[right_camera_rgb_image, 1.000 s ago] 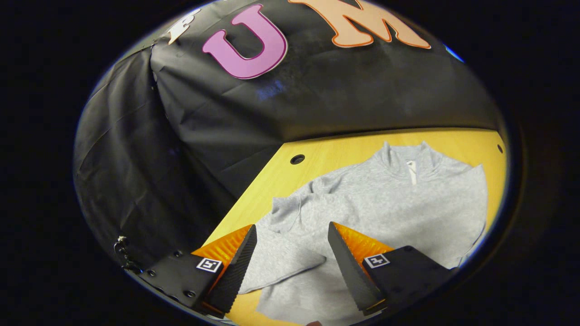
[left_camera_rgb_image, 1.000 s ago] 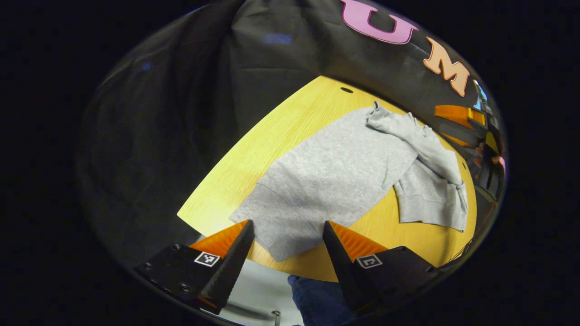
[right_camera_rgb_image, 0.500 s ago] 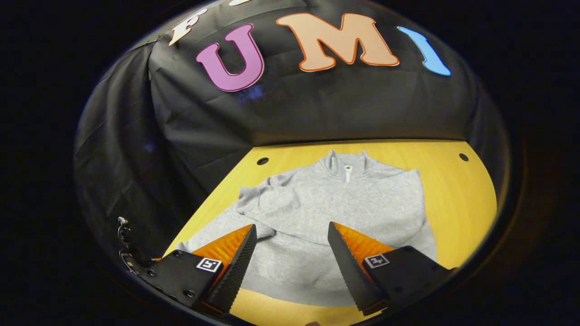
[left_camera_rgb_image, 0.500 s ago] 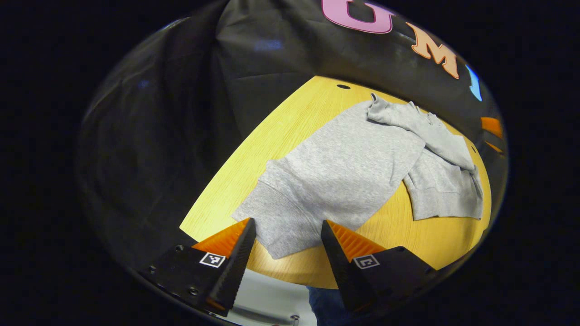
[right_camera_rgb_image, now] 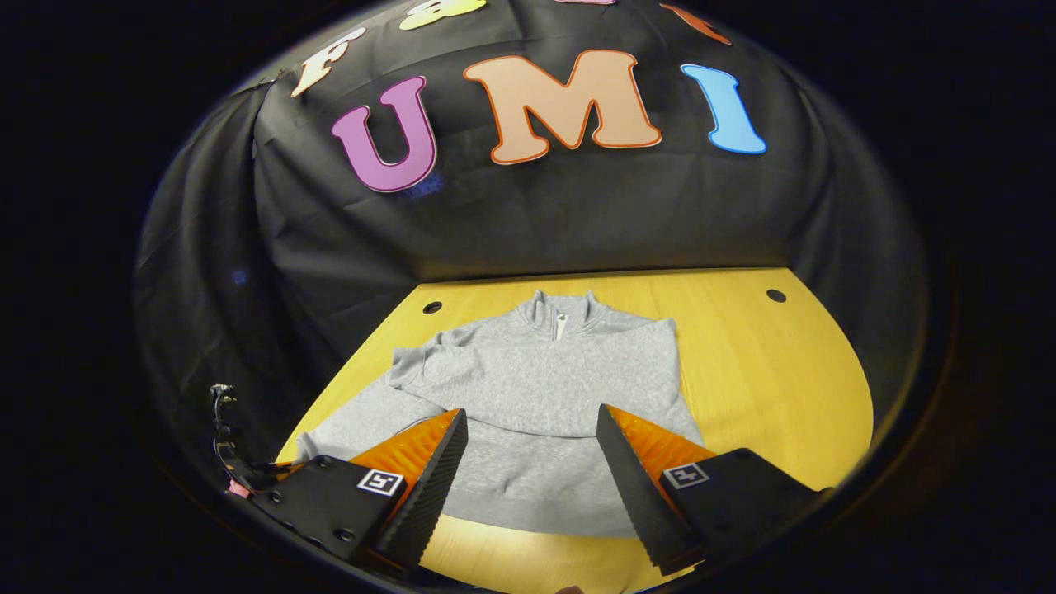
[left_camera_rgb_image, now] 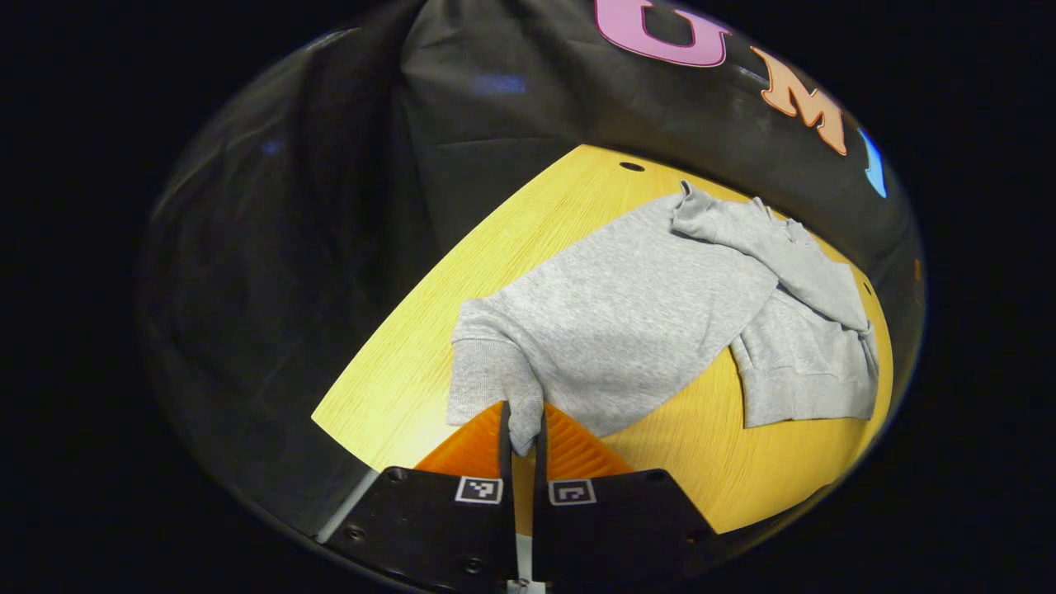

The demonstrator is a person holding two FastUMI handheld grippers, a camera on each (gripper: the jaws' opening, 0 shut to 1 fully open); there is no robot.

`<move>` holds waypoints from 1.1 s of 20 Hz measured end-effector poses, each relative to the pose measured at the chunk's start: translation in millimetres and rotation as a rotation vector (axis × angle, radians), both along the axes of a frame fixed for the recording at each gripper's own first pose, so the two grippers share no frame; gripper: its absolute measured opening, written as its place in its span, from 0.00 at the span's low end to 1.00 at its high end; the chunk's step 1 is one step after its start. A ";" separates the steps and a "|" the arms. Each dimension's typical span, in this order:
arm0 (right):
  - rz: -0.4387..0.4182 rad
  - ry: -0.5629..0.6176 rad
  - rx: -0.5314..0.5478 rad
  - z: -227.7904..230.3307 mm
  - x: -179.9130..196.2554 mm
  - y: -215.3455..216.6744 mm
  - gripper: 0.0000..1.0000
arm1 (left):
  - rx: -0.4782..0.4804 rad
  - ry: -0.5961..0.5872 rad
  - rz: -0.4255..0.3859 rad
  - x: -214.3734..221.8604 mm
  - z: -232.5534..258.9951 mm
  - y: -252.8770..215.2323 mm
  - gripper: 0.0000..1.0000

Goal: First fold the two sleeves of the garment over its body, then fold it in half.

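In the left gripper view, the left gripper [left_camera_rgb_image: 521, 437] is pinching a corner of the grey garment [left_camera_rgb_image: 635, 305] between its two fingers [left_camera_rgb_image: 474, 445], the jaws drawn nearly together with only the cloth between them. That corner, a ribbed edge of the fabric, is rising a little off the yellow wooden table [left_camera_rgb_image: 396, 388] and bunching toward the fingertips. The rest of the garment is lying spread across the table, with one sleeve [left_camera_rgb_image: 767, 247] folded across its far end and a flap [left_camera_rgb_image: 804, 371] lying flat toward the right edge. A small dark hole [left_camera_rgb_image: 631, 166] is showing in the tabletop near the far corner.

In the right gripper view, the right gripper [right_camera_rgb_image: 532, 433] is hovering above the garment's [right_camera_rgb_image: 544, 388] near hem with its jaws standing wide apart, holding nothing. The garment is lying flat in the middle of the table [right_camera_rgb_image: 784, 379], its zip collar [right_camera_rgb_image: 561, 318] pointing toward the booth wall and a folded sleeve [right_camera_rgb_image: 429, 367] lying across its left shoulder. Two holes [right_camera_rgb_image: 775, 294] are showing at the table's far corners.
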State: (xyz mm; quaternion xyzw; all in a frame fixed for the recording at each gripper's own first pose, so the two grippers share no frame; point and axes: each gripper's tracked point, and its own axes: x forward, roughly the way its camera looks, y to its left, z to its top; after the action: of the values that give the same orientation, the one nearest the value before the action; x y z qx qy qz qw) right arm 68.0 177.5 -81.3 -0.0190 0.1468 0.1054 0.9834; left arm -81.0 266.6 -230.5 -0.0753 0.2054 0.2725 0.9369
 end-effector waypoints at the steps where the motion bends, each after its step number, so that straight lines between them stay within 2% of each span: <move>1: -0.011 -0.010 -0.002 0.9 0.0 -4.4 0.98 | -0.007 -0.006 0.016 -1.3 0.8 -0.5 0.04; 4: -0.037 -0.026 0.018 8.8 -5.4 -16.0 0.98 | -0.060 -0.018 0.038 1.1 1.6 0.6 0.02; 5: -0.046 -0.032 0.023 11.4 -7.6 -20.7 0.94 | -0.089 -0.029 0.040 5.1 0.8 0.9 0.02; 6: -0.056 -0.037 0.022 12.7 -10.2 -26.6 0.98 | -0.121 -0.043 0.041 7.5 2.8 0.0 0.01; 8: -0.071 -0.042 0.014 12.6 -14.8 -36.0 0.98 | -0.173 -0.070 0.040 10.9 7.1 -3.4 0.01; 9: -0.076 -0.042 0.010 12.3 -16.7 -39.3 0.98 | -0.185 -0.072 0.045 11.2 7.7 -3.6 0.01; 10: -0.081 -0.043 0.006 12.7 -18.7 -43.1 0.94 | -0.190 -0.081 0.052 11.4 13.2 -3.6 0.01; 11: -0.086 -0.046 0.001 12.8 -20.1 -47.7 0.98 | -0.198 -0.101 0.049 12.4 21.6 -7.1 0.02; 13: -0.094 -0.049 -0.004 14.4 -23.1 -56.0 0.98 | -0.202 -0.143 0.036 18.6 39.2 -16.1 0.02; 14: -0.095 -0.049 -0.003 16.0 -23.9 -59.4 0.94 | -0.199 -0.155 0.025 21.4 49.2 -21.8 0.01; 15: -0.096 -0.053 -0.002 17.3 -24.5 -62.8 0.94 | -0.194 -0.169 0.004 26.8 58.5 -29.9 0.05; 16: -0.097 -0.056 -0.004 19.0 -24.6 -67.3 0.98 | -0.189 -0.182 -0.024 33.0 69.3 -39.9 0.02; 17: -0.100 -0.060 -0.008 19.4 -25.6 -72.6 0.98 | -0.178 -0.194 -0.054 39.3 79.8 -50.3 0.01; 22: -0.103 -0.056 -0.019 21.6 -35.6 -98.9 0.98 | -0.047 -0.203 -0.242 64.7 124.7 -107.2 0.02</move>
State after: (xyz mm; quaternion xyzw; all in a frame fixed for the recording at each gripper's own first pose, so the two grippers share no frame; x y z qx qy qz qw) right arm 32.3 78.6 -59.7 -0.0237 0.1208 0.0528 0.9910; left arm -16.4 159.4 -105.8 -0.0990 0.1236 0.1437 0.9769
